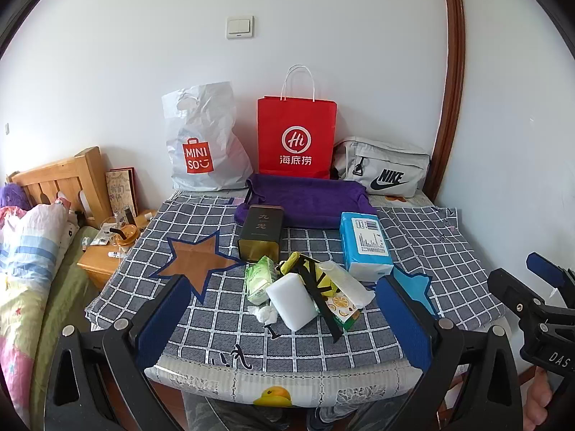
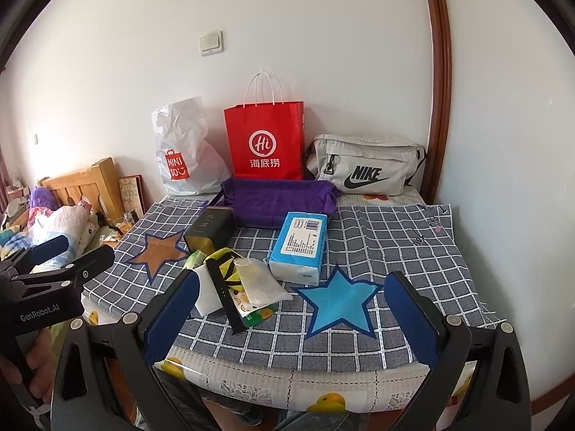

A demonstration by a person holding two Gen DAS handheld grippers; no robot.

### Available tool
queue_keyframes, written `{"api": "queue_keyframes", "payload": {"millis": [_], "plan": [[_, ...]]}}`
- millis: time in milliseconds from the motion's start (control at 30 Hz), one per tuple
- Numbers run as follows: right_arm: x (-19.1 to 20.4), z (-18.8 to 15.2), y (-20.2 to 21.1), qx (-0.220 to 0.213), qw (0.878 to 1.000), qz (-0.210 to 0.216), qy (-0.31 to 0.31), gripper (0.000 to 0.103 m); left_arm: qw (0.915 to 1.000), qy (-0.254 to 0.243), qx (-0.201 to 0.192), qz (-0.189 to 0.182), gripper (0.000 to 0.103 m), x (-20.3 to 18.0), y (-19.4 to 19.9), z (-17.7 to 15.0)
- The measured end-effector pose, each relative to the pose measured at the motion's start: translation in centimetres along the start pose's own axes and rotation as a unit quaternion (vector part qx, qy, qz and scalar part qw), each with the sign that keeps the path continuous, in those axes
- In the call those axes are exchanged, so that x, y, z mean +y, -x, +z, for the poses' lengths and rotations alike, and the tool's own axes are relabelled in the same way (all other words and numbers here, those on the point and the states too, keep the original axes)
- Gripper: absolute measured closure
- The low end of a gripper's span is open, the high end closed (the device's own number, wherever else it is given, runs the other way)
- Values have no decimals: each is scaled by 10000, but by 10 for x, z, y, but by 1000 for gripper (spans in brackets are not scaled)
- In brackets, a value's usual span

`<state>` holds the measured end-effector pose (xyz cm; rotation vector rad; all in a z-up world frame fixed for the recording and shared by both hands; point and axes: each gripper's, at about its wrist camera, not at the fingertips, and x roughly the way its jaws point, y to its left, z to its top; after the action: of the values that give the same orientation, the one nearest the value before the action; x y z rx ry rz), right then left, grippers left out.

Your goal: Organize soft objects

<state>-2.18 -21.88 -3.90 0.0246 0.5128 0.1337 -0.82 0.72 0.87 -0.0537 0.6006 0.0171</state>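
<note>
White wall backs a tabletop (image 1: 413, 230) covered in a grey-and-white checked cloth with a brown star patch (image 1: 196, 256) and a blue star patch (image 2: 339, 305). Taking the purple towel (image 1: 309, 197) at the back centre as the landmark: directly behind it stands a red paper bag (image 1: 296, 136), with a white Miniso plastic bag (image 1: 205, 143) to that bag's left and a grey Nike pouch (image 1: 382, 172) to its right, all against the wall. Touching the towel's front left corner is a dark tin box (image 1: 260, 231); at its front right corner lies a blue tissue pack (image 1: 364, 242). Nearer the camera than the towel sits a jumbled heap: a white sponge block (image 1: 293, 301), a green tissue packet (image 1: 258, 280) just left of it, a yellow-and-black cloth item (image 1: 316, 280) with a black strap across it, a clear plastic pouch (image 1: 346, 283) and a lemon-print packet (image 1: 345, 309) beneath. A crumpled white scrap (image 1: 266, 314) lies by the sponge's left edge. Both tools hang in front of the heap, well short of the towel: the left gripper (image 1: 287, 319) has its blue pads spread wide around nothing, and the right gripper (image 2: 291, 318) is likewise spread and empty, over the blue star.
</note>
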Motion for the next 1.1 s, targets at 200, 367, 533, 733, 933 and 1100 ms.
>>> {"api": "queue_keyframes", "payload": {"millis": [200, 367, 533, 733, 933, 1100], "plan": [[0, -1, 0, 6, 10000, 13, 7, 2, 10000, 1, 15, 17, 0, -2, 0, 1], [1, -2, 0, 25, 10000, 19, 10, 2, 10000, -5, 21, 22, 0, -2, 0, 0], [2, -2, 0, 32, 10000, 28, 13, 2, 10000, 4, 34, 30, 0, -2, 0, -1], [3, -3, 0, 29, 10000, 36, 17, 2, 10000, 6, 30, 39, 0, -1, 0, -2], [5, -3, -1, 17, 10000, 34, 32, 2, 10000, 8, 38, 41, 0, -1, 0, -2], [6, -3, 0, 4, 10000, 38, 39, 2, 10000, 13, 35, 40, 0, -1, 0, -2]]}}
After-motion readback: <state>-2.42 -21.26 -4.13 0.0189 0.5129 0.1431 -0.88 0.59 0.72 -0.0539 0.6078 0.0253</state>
